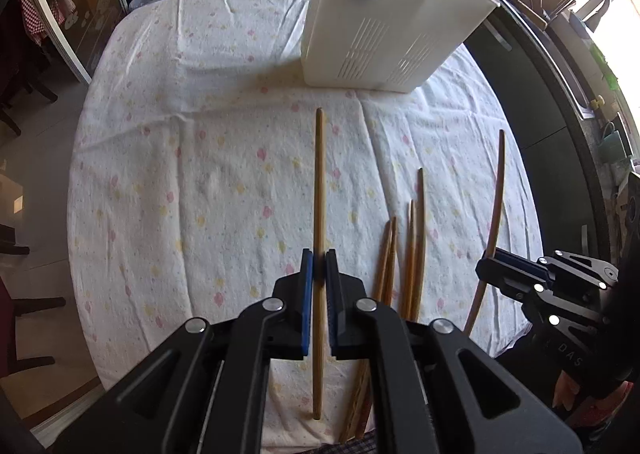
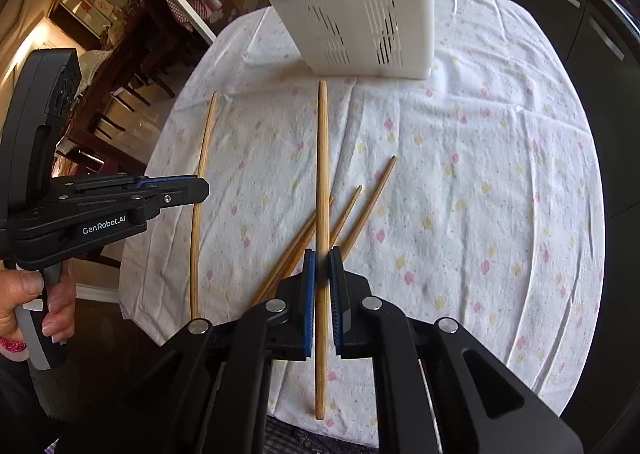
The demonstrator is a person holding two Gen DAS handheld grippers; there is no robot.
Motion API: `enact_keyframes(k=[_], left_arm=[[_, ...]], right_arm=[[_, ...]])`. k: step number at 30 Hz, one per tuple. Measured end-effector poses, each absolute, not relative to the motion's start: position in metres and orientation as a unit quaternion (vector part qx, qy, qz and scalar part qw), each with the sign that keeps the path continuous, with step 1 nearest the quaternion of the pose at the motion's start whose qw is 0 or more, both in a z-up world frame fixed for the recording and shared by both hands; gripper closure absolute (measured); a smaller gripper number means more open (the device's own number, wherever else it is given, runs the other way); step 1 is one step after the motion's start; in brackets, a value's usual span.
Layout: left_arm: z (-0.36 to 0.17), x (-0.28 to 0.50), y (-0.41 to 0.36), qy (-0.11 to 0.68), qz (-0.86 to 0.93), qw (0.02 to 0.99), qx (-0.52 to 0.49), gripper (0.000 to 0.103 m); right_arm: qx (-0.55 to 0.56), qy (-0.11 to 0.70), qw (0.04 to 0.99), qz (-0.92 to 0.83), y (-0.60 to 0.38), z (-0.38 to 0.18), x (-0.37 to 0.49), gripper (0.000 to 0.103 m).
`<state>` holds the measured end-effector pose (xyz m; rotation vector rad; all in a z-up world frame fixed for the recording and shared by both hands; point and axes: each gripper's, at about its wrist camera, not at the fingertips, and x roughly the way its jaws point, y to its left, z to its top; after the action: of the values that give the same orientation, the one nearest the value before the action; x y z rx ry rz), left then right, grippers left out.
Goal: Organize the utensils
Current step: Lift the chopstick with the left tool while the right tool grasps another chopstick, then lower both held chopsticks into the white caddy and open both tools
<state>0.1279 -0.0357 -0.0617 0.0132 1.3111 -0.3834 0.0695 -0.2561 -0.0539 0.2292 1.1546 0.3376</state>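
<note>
A table (image 1: 168, 141) under a flowered white cloth fills my kitchen view, a white slotted holder (image 1: 384, 25) at its far side. Four chopsticks (image 1: 412, 254) lie loose between my tongs. My left tongs (image 1: 319, 266) and right tongs (image 2: 322, 266) each pinch one chopstick mid-length, clear of the cloth. I judge them light, stiff and smooth, best gripped near the middle.

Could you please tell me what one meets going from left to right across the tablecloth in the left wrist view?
Chopstick held in the left gripper → loose chopsticks lying on the cloth → chopstick held in the right gripper.
</note>
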Motion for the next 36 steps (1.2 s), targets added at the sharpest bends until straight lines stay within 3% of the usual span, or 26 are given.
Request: enact_keyframes(k=[9,24,30,36], left_arm=[[0.018,0.128,-0.033,0.514,-0.195,0.835,-0.014,0.097],[0.164,0.159,-0.062,0.359,-0.200,0.912,-0.007,0.097],[0.191,0.182,-0.069,0.309,-0.191,0.932,-0.002,0.097],[0.182,0.211,-0.080,0.284,-0.192,0.939,0.000,0.097]], right_arm=[[0.128,0.366,0.910,0.146,-0.283,0.029,0.046,0.095],[0.143,0.194,0.963,0.124,-0.299,0.140,0.099,0.095],[0.133,0.139,0.976,0.101,-0.295,0.161,0.135,0.095],[0.127,0.101,0.984,0.074,-0.295,0.160,0.176,0.095]])
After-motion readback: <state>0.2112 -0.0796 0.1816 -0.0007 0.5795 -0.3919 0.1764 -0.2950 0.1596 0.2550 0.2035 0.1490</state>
